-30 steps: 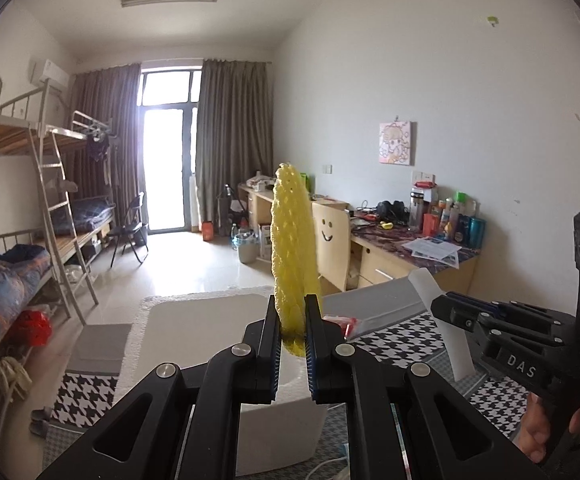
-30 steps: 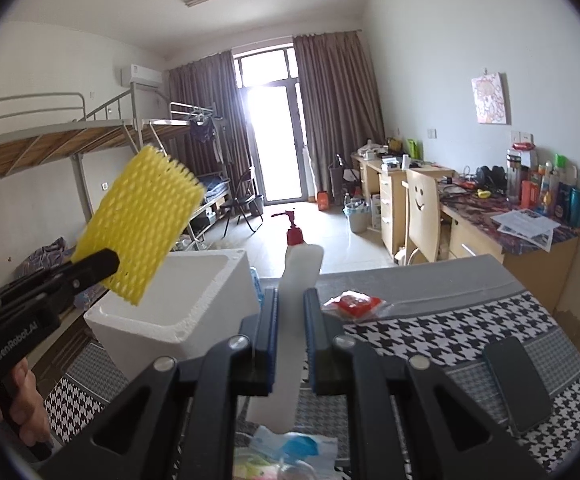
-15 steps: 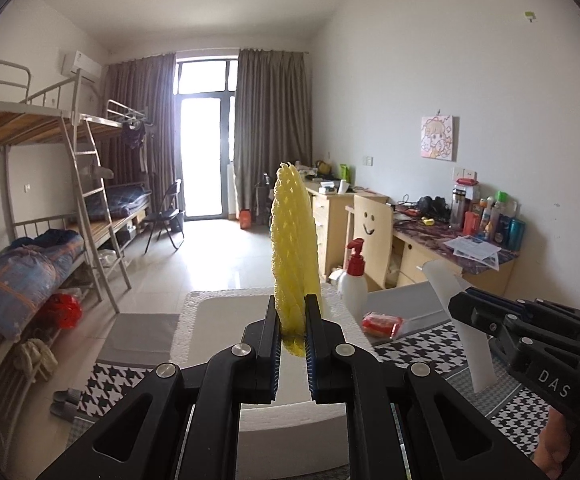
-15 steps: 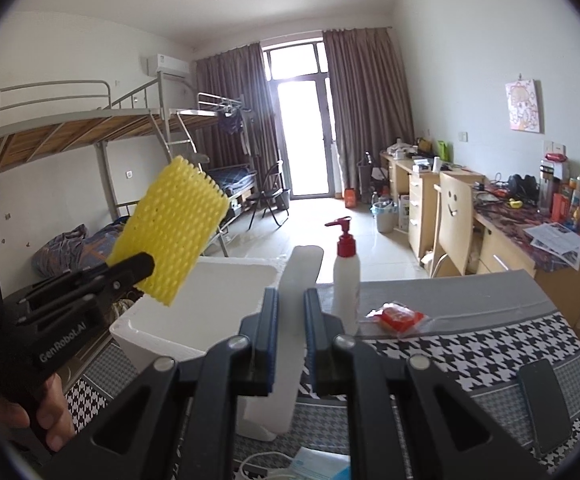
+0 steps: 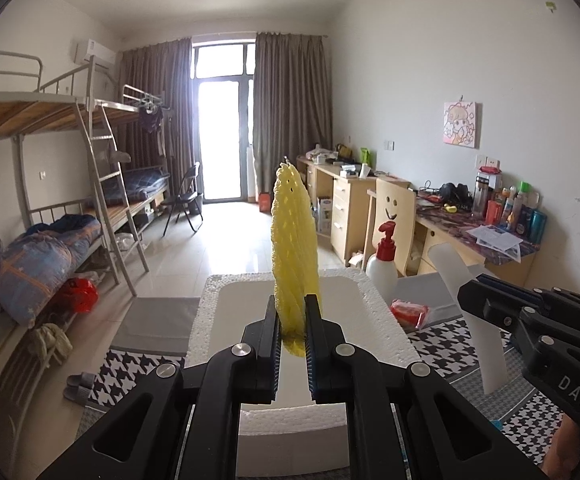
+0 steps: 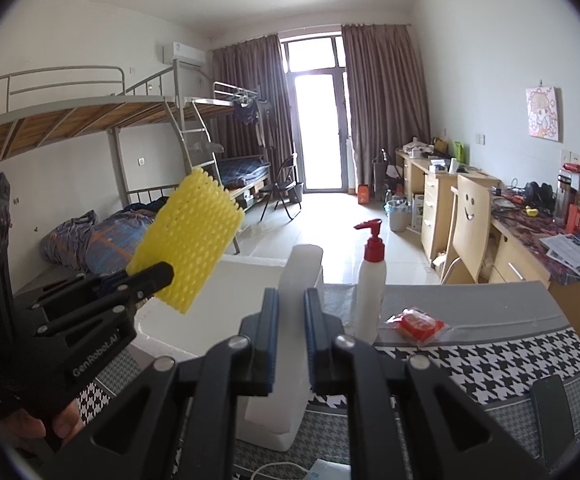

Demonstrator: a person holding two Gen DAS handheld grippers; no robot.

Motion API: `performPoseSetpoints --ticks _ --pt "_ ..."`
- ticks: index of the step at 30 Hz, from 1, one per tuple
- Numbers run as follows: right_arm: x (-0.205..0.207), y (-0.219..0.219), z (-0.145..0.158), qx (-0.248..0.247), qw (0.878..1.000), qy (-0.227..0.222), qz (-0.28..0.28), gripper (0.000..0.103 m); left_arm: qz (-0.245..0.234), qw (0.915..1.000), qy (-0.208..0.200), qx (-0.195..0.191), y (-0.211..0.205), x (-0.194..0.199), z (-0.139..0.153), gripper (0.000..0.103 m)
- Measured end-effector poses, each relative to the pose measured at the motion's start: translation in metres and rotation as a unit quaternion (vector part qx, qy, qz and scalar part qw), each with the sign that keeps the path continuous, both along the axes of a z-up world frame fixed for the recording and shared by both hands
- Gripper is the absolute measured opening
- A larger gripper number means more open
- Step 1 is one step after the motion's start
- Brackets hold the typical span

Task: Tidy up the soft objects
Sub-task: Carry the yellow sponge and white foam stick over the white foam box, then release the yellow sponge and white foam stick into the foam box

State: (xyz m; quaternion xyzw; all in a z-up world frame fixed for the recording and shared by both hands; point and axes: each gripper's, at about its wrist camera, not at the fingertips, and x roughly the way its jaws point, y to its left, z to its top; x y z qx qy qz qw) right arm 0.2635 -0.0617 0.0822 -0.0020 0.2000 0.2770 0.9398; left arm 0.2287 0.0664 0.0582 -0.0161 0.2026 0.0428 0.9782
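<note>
We clamp the left gripper (image 5: 291, 340) on the bottom edge of a yellow foam net (image 5: 293, 248), so the net stands up at 12 o'clock and hangs over the open foam box (image 5: 373, 312), probably ready to drop in. In the right wrist view the right gripper (image 6: 291, 340) pinches a white foam strip (image 6: 299, 280) the same way, low on its length, its top leaning toward the box (image 6: 246, 280) at 11 o'clock. Both soft pieces are in the air, neither yet inside.

The gripper at 8 o'clock in the right wrist view reads "GenRobot.AI" on its side; in the left wrist view the one at 4 o'clock reads "DAS".

Past the box, on the houndstooth cloth (image 6: 489, 364), a pump bottle (image 6: 371, 280) stands upright at 1 o'clock and a red packet (image 6: 415, 322) lies flat at 2 o'clock; both likely stay out, not being foam. Farther off, a chair (image 6: 471, 216) carries a drawn smile.
</note>
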Motion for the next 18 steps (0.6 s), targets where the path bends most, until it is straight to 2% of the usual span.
performPoseSetpoints --ticks 11,12,14,16,18 --pt "-0.001 0.011 -0.001 -0.013 1.0 -0.002 0.007 0.015 0.013 0.9994 0.031 -0.004 0.011 0.012 -0.011 0.013" --pt "-0.001 0.012 -0.001 -0.013 1.0 -0.002 0.007 0.015 0.015 0.9992 0.037 -0.007 0.013 0.014 -0.013 0.017" --pt "0.0 0.014 -0.002 -0.016 1.0 -0.002 0.004 0.015 0.014 0.9989 0.043 -0.008 0.013 0.017 -0.016 0.037" --pt "0.0 0.014 -0.002 -0.017 1.0 -0.002 0.004 0.015 0.009 0.9991 0.041 -0.01 0.013 0.015 -0.017 0.076" --pt "0.001 0.015 -0.001 -0.017 1.0 -0.002 0.004 0.016 0.015 0.9995 0.026 -0.011 0.014 0.01 -0.016 0.084"
